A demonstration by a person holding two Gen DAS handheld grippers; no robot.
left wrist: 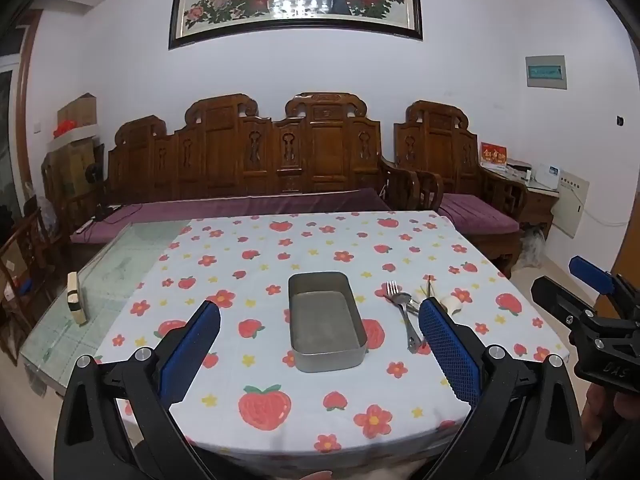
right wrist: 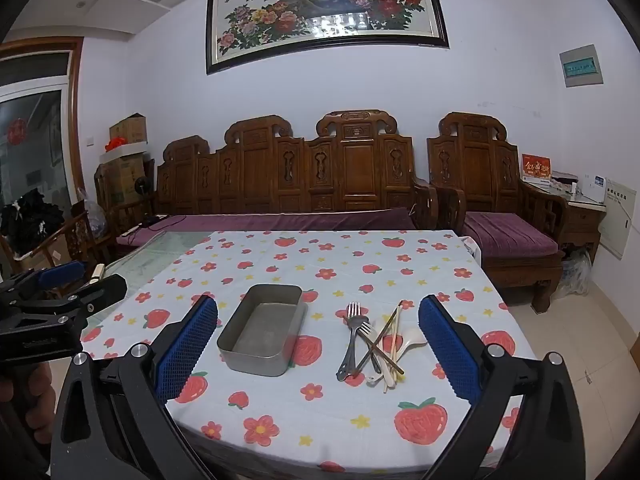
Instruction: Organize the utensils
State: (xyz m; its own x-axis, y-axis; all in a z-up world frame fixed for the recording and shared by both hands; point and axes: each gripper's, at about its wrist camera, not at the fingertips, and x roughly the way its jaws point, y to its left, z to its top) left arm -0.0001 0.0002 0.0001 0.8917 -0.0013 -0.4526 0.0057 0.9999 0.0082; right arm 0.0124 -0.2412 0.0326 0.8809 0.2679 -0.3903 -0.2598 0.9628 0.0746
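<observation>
Hovering with both grippers, left gripper [left wrist: 320, 344] and right gripper [right wrist: 318, 340], spread wide and holding nothing; lying beside the tin [right wrist: 262, 330], pile of utensils [right wrist: 374, 344] pointing away, nearer right fingers [right wrist: 448, 344].

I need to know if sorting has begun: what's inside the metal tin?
Nothing: the metal tin shows only its bare floor. The near wall hides a thin strip of that floor. The utensils lie heaped to its right.
</observation>
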